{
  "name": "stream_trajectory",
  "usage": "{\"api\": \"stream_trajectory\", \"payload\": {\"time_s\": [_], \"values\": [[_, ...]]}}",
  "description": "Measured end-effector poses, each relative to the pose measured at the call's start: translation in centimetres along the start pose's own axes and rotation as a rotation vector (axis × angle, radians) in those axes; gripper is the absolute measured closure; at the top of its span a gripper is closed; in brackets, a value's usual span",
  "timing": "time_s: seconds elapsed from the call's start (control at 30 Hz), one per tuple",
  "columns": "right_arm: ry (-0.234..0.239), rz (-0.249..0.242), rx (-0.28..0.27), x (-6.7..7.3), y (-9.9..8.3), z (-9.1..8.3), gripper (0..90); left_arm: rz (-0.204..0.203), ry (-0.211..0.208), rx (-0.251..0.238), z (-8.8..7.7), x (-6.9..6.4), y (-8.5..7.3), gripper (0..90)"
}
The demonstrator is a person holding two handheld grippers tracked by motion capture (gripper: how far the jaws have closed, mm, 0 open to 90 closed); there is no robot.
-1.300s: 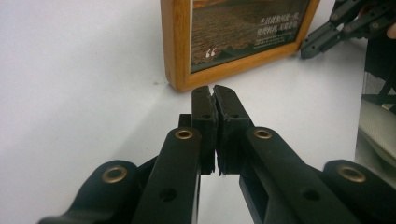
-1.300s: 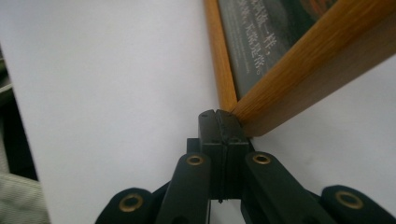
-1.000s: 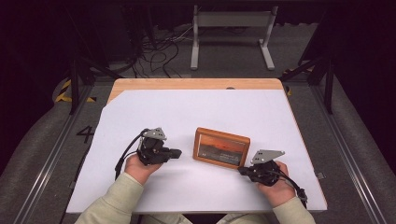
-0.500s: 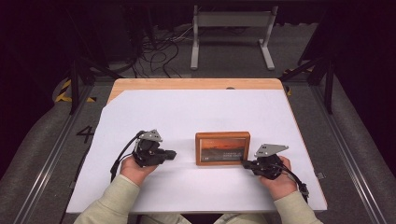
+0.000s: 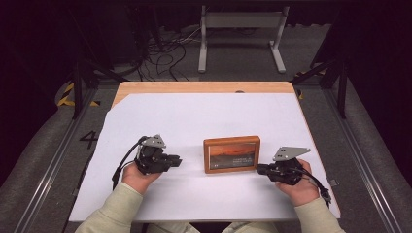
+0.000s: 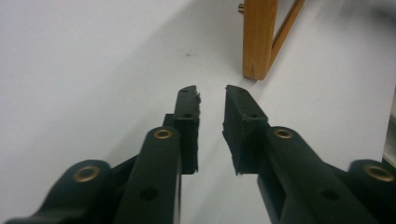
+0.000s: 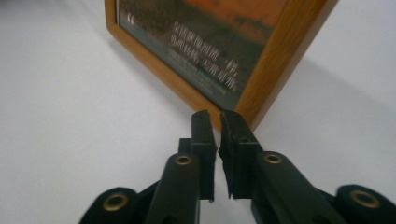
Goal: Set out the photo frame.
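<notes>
**Operator:** What stands around your grippers?

**Guide:** The small rectangular wooden picture frame with an orange-and-dark print (image 5: 231,154) stands upright on the white table cover (image 5: 204,116), between your hands. Your left gripper (image 5: 176,160) sits well left of it; its jaws have just been opening — a narrow gap, nothing between them. Your right gripper (image 5: 260,169) points at the frame's lower right corner, just beside it; its jaws have also just been opening, slightly parted and empty.

**Operator:** Any writing?

**Guide:** White characters show on the print in the right gripper view — too blurred to read.

**Operator:** Room to move?

**Guide:** Bare cover lies behind the frame up to the light wooden tabletop strip (image 5: 204,87) at the far edge.
</notes>
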State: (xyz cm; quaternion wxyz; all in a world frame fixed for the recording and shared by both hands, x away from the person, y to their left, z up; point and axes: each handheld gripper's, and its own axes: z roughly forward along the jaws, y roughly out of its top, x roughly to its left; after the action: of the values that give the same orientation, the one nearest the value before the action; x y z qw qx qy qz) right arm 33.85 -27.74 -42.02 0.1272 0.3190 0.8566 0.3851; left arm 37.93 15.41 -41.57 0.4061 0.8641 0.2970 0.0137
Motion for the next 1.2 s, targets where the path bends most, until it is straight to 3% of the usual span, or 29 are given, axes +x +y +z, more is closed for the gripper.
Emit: {"api": "stream_trajectory", "payload": {"time_s": [0.13,0.3,0.4,0.43,0.53,0.63,0.9,1.0,1.2], "values": [[-0.038,0.019,-0.057,-0.7,0.3,-1.6,66.8,-0.006,0.025,-0.025,-1.5,0.2,-0.8,66.5],[-0.065,0.049,-0.083,-1.7,-0.1,-2.6,61.7,-0.018,0.061,-0.042,-2.7,0.6,-1.7,57.6],[-0.079,0.061,-0.098,-2.3,-0.5,-3.1,57.4,-0.013,0.103,-0.051,-3.4,1.2,-2.3,54.8],[-0.086,0.063,-0.102,-2.6,-0.6,-3.2,55.9,-0.028,0.104,-0.054,-3.5,1.2,-2.5,53.0],[-0.096,0.072,-0.107,-3.1,-1.0,-3.4,52.1,-0.024,0.138,-0.077,-4.1,1.6,-3.1,47.8],[-0.108,0.08,-0.111,-3.6,-1.4,-3.6,49.2,0.006,0.18,-0.089,-4.6,1.9,-4.0,42.7],[-0.13,0.111,-0.115,-4.7,-2.7,-3.6,43.6,-0.029,0.192,-0.111,-5.7,2.9,-6.3,33.5],[-0.132,0.114,-0.113,-5.2,-3.3,-3.3,42.5,-0.043,0.172,-0.121,-5.8,3.6,-7.2,32.0],[-0.131,0.118,-0.102,-5.5,-4.3,-2.5,41.2,-0.077,0.179,-0.13,-5.9,4.7,-9.0,31.8]]}}
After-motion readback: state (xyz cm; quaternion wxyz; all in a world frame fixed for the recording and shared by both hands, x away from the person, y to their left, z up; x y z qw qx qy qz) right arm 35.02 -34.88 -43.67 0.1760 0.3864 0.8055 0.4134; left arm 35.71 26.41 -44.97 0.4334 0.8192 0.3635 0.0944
